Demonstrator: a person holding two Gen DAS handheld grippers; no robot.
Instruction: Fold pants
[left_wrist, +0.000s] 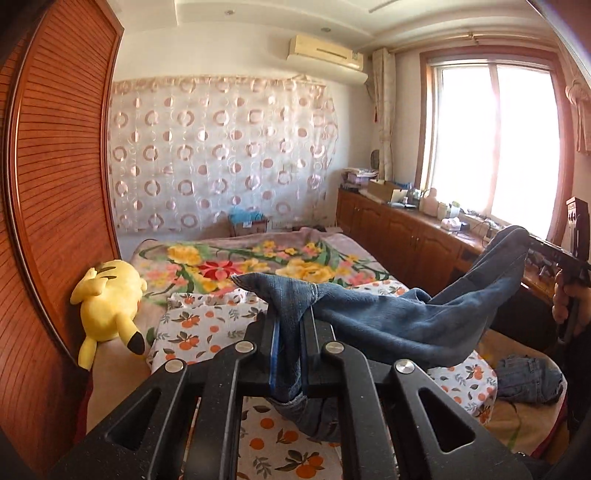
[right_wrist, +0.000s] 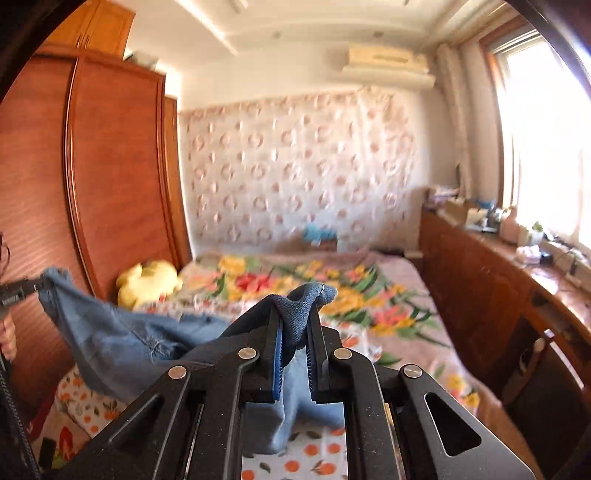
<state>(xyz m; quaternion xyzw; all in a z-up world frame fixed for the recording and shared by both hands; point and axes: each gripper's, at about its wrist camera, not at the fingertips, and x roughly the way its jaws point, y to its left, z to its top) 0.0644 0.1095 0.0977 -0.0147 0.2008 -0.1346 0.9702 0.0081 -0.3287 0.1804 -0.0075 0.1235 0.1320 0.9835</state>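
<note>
Each hand-held gripper, left (left_wrist: 290, 321) and right (right_wrist: 295, 325), raised near level, clamping jeans (left_wrist: 388, 317)

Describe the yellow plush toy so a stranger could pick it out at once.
Start at the tall reddish wooden wardrobe beside the bed. At its foot, on the bed's edge, lies the plush toy, pressed against the wardrobe door. It is the only bright yellow, black-tipped soft figure; everything around it is flat printed fabric or blue denim.
</note>
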